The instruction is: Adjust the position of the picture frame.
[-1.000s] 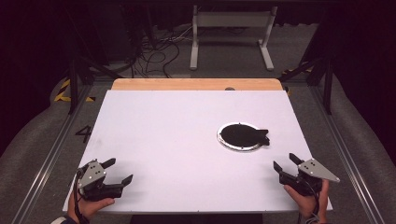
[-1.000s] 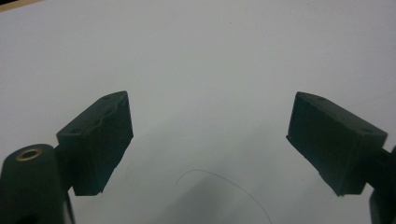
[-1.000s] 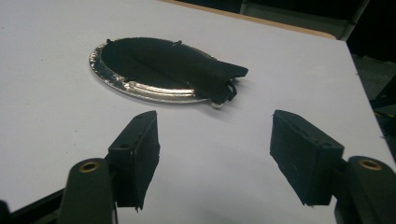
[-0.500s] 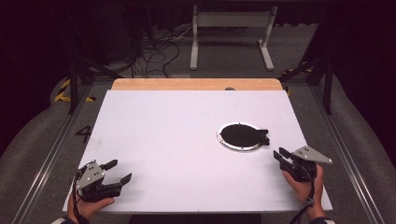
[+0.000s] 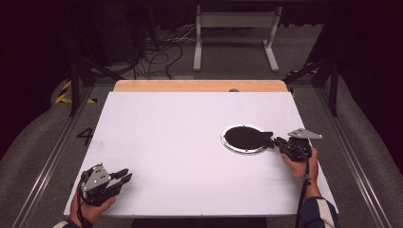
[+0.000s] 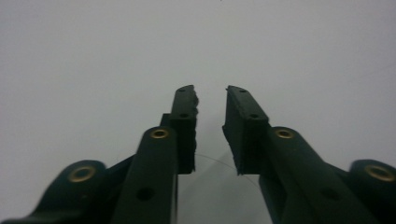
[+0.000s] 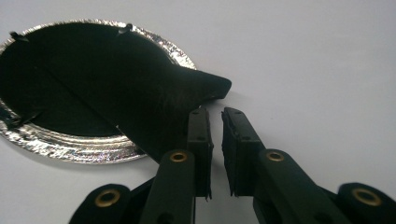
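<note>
A round black disc [image 5: 243,138] in a crinkled foil rim [image 7: 70,149] lies right of the table's middle. A black pointed flap [image 7: 196,86] sticks out over its rim toward my right gripper [image 5: 276,141]. That gripper's tips [image 7: 215,111] stop just short of the flap, apart from it. Its jaws have just been closing and stand almost together, a thin slit between the pads and nothing in it. My left gripper [image 5: 124,176] rests at the near left corner. Its jaws [image 6: 210,88] have also just been closing, a narrow gap is left, and bare table shows between them.
The white tabletop [image 5: 180,123] has a wooden strip [image 5: 199,85] along its far edge. Metal rails run down both sides, and cables and a stand's legs lie on the floor beyond.
My right gripper has moved up the table and leftward to the disc's flap, and its jaws have narrowed. My left gripper stayed put while its jaws narrowed.
</note>
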The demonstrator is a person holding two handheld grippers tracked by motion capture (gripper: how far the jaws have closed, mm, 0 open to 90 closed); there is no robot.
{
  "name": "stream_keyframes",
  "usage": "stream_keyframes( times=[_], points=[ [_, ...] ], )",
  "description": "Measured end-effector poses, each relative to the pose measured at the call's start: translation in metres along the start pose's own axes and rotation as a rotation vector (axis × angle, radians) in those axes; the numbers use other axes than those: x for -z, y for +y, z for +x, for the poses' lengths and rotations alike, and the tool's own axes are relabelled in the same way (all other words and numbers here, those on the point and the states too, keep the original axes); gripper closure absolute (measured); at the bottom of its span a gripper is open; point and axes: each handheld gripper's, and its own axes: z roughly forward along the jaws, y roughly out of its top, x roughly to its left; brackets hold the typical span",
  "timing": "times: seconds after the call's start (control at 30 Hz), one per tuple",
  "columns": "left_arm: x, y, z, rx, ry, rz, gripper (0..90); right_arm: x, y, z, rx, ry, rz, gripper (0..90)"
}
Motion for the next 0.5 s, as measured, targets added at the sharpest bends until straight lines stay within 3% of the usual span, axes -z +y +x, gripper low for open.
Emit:
stream_keyframes(
  times=[0.1,0.2,0.27,0.3,0.33,0.5],
  points=[
    [-0.001,0.0,0.001,-0.007,-0.019,0.003,89.3,-0.007,0.001,0.001,0.005,-0.018,0.016,82.4],
    [-0.003,0.0,0.0,-0.013,-0.025,0.021,89.9,-0.011,0.005,-0.004,-0.057,-0.012,0.005,81.9],
    [-0.003,0.001,0.0,-0.02,-0.028,0.027,89.9,-0.014,0.007,-0.005,-0.069,-0.012,0.006,82.8],
    [-0.003,0.001,-0.001,-0.02,-0.024,0.029,89.8,-0.018,0.009,-0.001,-0.021,-0.005,0.024,88.3],
    [-0.003,0.001,-0.001,-0.021,-0.025,0.028,89.8,-0.019,0.01,0.001,-0.008,-0.005,0.027,90.0],
    [-0.004,0.001,0.0,-0.025,-0.027,0.032,89.1,-0.018,0.009,0.001,-0.014,0.043,0.051,90.0]
  ],
)
